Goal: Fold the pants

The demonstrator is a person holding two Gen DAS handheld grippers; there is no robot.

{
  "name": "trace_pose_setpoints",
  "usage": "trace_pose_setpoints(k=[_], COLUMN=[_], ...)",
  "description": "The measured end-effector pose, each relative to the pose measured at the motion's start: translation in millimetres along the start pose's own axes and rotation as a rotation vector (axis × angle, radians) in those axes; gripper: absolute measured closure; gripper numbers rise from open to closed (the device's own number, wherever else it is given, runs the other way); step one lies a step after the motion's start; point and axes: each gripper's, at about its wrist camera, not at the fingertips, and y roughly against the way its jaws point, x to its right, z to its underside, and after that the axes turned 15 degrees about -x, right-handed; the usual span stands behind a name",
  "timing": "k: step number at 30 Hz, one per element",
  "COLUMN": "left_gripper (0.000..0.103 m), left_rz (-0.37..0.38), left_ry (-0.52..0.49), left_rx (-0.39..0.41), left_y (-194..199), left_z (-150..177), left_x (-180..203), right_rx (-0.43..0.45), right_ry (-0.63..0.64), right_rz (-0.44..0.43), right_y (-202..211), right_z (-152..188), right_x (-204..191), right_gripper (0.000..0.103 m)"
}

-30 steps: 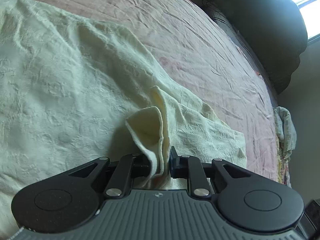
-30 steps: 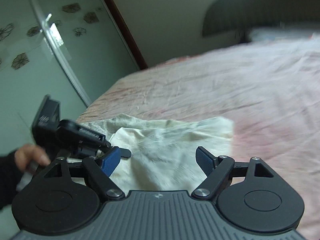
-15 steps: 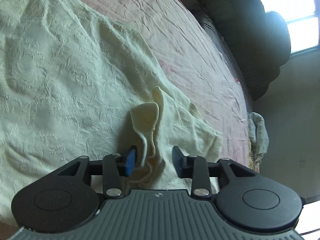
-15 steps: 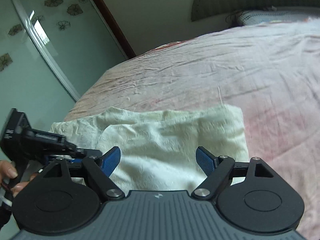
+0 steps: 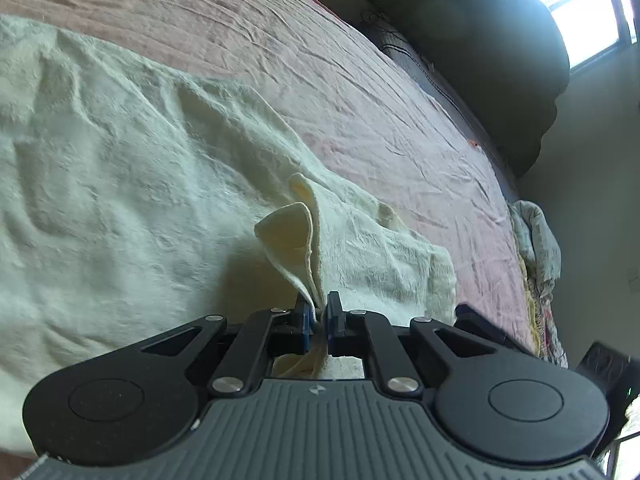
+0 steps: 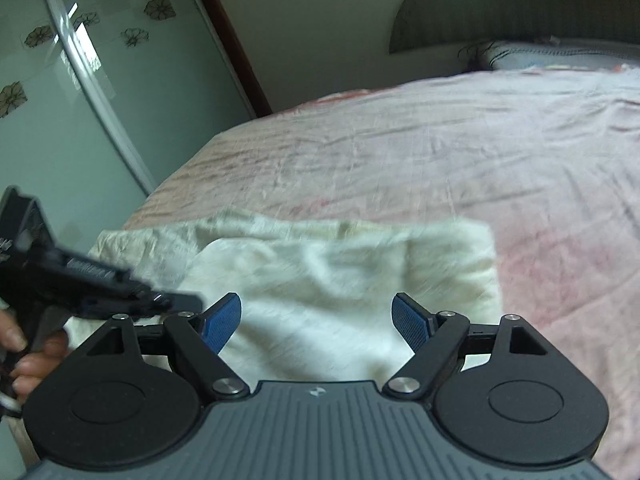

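Note:
Cream textured pants [image 5: 132, 184] lie spread on a pink bedsheet [image 5: 320, 64]. My left gripper [image 5: 318, 314] is shut on a pinched-up fold of the pants' edge [image 5: 294, 240], which stands up between its blue pads. In the right wrist view the pants [image 6: 328, 280] lie folded below my right gripper [image 6: 318, 316], which is open and empty just above the cloth. The left gripper [image 6: 120, 296] and the hand holding it show at the left of that view.
A dark headboard [image 5: 500, 48] and a bright window [image 5: 592, 12] are beyond the bed. A bundle of cloth [image 5: 536, 240] hangs at the bed's right edge. A glass wardrobe door with flower prints [image 6: 80, 80] stands left of the bed, a pillow [image 6: 552, 54] at its head.
My left gripper opened briefly and has closed again on the pants' fold. My right gripper stayed open, hovering over the pants with slight camera motion.

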Motion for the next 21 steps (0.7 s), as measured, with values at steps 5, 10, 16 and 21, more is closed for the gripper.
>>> trace_pose_setpoints(k=[5,10,16,21], left_gripper=[0.092,0.086,0.081,0.081], left_rz=[-0.07,-0.076,0.062,0.068], left_ry=[0.066,0.031,-0.021,-0.036], left_rx=[-0.011,0.024,0.178,0.099], left_y=[-11,4,47,-3], left_z=[-3,2,6,-9], left_x=[-28,-21,3,22], right_rx=[-0.03,-0.091,-0.001,-0.078], right_ry=[-0.045,-0.013,-0.128,-0.175], right_rz=[-0.045,0.002,-0.244,-0.25], right_y=[-19,-46,12,10], right_z=[-16,-2,19,45], right_x=[10,14,19,25], right_gripper=[0.015,0.015,0.013,0.012])
